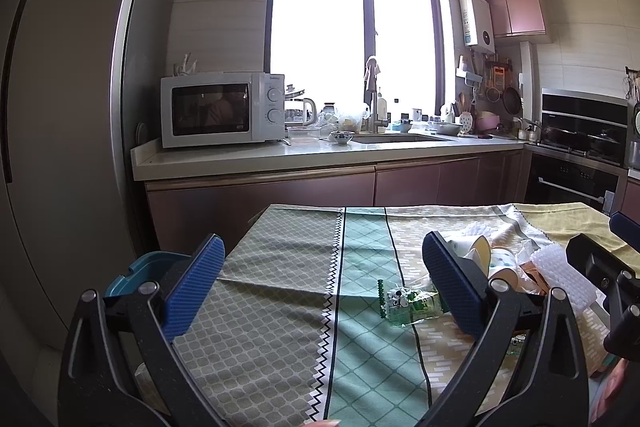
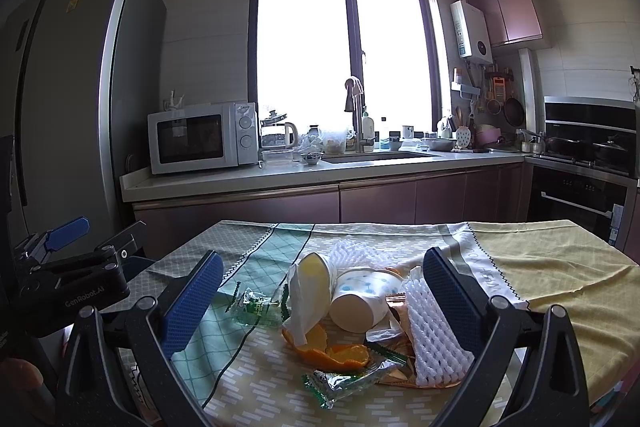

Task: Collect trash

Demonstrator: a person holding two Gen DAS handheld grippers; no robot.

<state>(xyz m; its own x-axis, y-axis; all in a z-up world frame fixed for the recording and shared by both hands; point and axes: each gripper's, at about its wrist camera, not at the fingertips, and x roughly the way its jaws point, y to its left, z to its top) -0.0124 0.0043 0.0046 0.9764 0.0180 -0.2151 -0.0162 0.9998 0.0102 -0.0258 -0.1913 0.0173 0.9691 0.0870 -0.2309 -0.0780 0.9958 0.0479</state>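
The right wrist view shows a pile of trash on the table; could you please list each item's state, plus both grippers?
Paper cup: lying on its side.
Orange peel: torn open, flat on the cloth.
Foam fruit net: lying flat beside the cup.
Green wrapper: empty, crumpled.
Right gripper: open, empty.
Left gripper: open, empty.

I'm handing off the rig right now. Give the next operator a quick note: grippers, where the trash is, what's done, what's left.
Left gripper: open, empty, over bare tablecloth.
Right gripper: open, empty, facing the trash pile.
Pile on the table: paper cups, orange peel, white foam netting, tissue, green wrappers and.
Teal bin sits off the table's left edge.
Done: nothing visibly collected.
Left: pick up every piece; the bin looks like the likely destination.
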